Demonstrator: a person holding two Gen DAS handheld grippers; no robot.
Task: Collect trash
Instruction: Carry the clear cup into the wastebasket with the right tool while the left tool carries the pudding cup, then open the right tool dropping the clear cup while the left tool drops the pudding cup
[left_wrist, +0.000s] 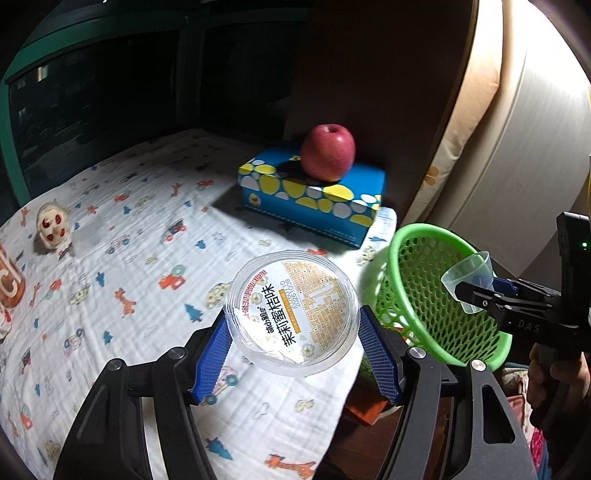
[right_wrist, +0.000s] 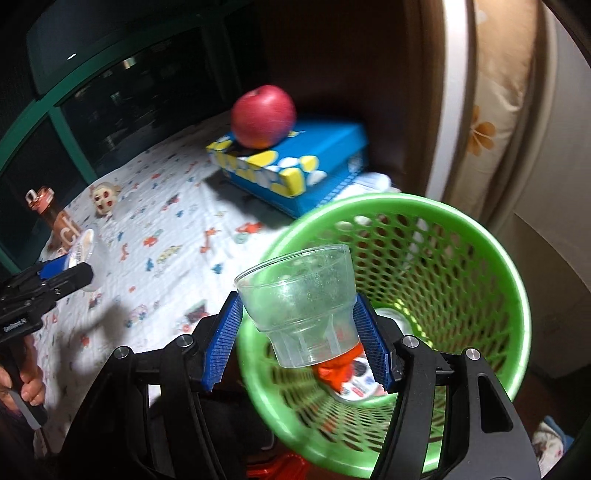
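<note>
My left gripper is shut on a sealed clear jelly cup with a printed white and orange lid, held above the patterned tablecloth. My right gripper is shut on an empty clear plastic cup, held tilted over the rim of the green mesh basket. Inside the basket lies a red and white wrapper. The right gripper with its cup shows in the left wrist view over the basket. The left gripper with its cup shows at the left of the right wrist view.
A blue tissue box with a red apple on it stands at the back of the table. A small doll figure and a brown bottle stand at the far left. A dark window is behind, a curtain at right.
</note>
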